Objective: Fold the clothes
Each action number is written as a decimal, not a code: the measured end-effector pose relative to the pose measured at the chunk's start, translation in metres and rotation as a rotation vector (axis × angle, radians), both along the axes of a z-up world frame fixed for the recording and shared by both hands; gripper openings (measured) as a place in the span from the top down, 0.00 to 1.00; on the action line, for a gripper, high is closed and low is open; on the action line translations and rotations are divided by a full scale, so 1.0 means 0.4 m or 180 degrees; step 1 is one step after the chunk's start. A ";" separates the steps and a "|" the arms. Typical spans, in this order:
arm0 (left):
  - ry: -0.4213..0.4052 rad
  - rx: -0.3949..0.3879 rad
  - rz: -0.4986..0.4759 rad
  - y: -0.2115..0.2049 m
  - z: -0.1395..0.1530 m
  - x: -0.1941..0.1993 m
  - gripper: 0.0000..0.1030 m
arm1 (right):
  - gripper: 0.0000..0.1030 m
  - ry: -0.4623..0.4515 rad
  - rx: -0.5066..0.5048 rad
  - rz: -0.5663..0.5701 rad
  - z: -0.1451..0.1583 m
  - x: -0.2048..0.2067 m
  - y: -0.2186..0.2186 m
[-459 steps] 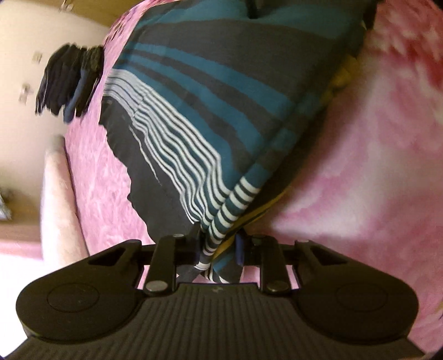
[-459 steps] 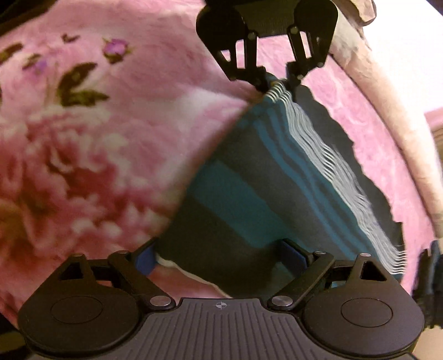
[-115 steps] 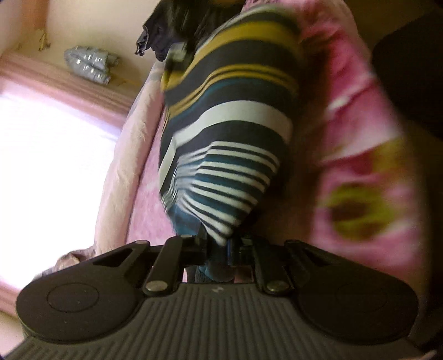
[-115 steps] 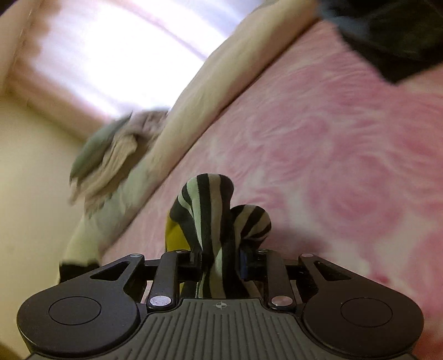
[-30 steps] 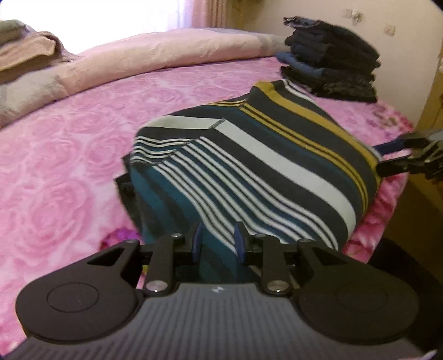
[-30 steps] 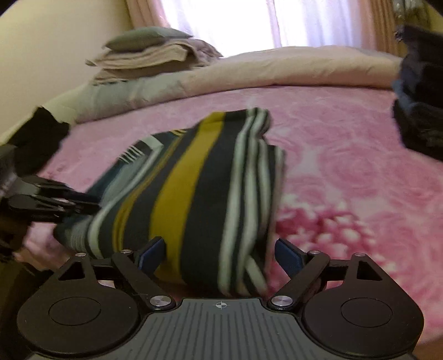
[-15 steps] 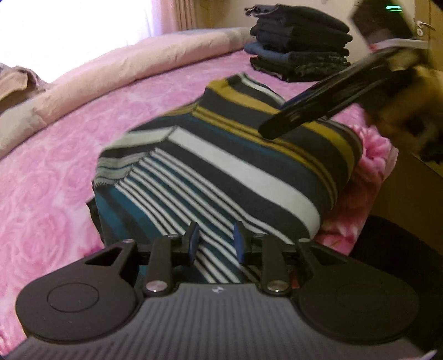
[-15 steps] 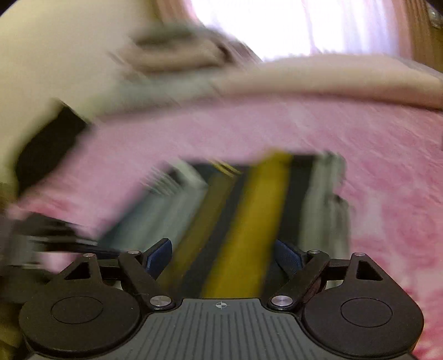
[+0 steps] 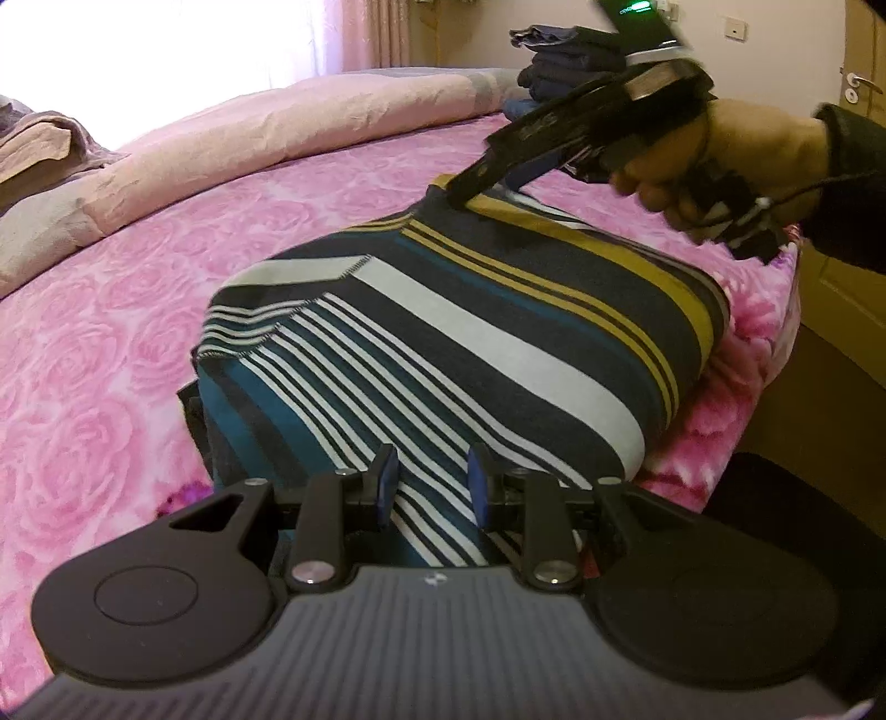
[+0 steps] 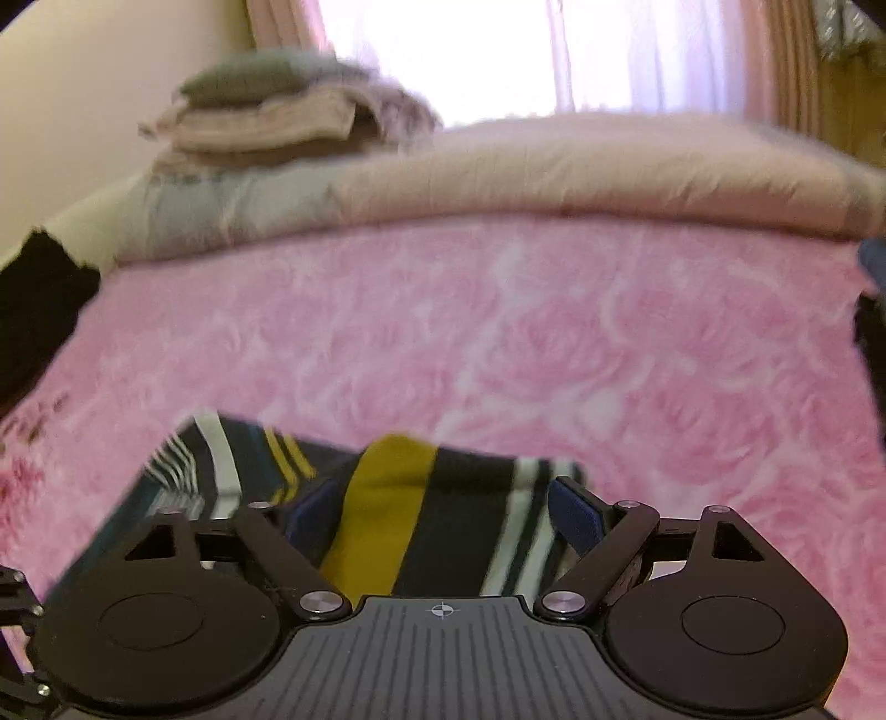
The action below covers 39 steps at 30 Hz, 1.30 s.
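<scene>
Pink bed [image 9: 111, 343]: folded sweater [image 9: 443, 332] released, both grippers' fingers [image 9: 385, 479] apart, empty; next, stack it.

A bed [image 9: 99, 310] in pink rose-print cover carries the folded striped garment [image 9: 470, 332] just ahead of the left tongs [image 9: 431, 487], with dark folded clothes [image 9: 559, 50] stacked beyond.

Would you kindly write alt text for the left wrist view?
A folded striped garment lies on a pink rose-patterned bedspread, with the left tongs slightly open over its near edge. The right tongs, held in a hand, touch its far edge; dark folded clothes are stacked behind.
</scene>
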State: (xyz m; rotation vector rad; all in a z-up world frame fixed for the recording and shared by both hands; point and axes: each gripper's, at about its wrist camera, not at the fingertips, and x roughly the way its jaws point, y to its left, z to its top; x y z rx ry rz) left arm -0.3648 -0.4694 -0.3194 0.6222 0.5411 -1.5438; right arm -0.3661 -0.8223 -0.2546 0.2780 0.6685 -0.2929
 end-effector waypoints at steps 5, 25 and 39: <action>0.0031 -0.0191 -0.0168 -0.014 0.046 -0.042 0.78 | 0.18 -0.0041 -0.0381 -0.0041 0.032 -0.031 0.020; -0.0050 -0.0029 0.0026 -0.033 0.015 -0.029 0.72 | 0.18 0.0328 -0.0123 -0.0161 -0.023 -0.025 -0.008; -0.0312 0.0159 0.0215 0.026 0.007 -0.011 0.72 | 0.18 0.0200 -0.0774 0.0794 -0.012 -0.294 0.285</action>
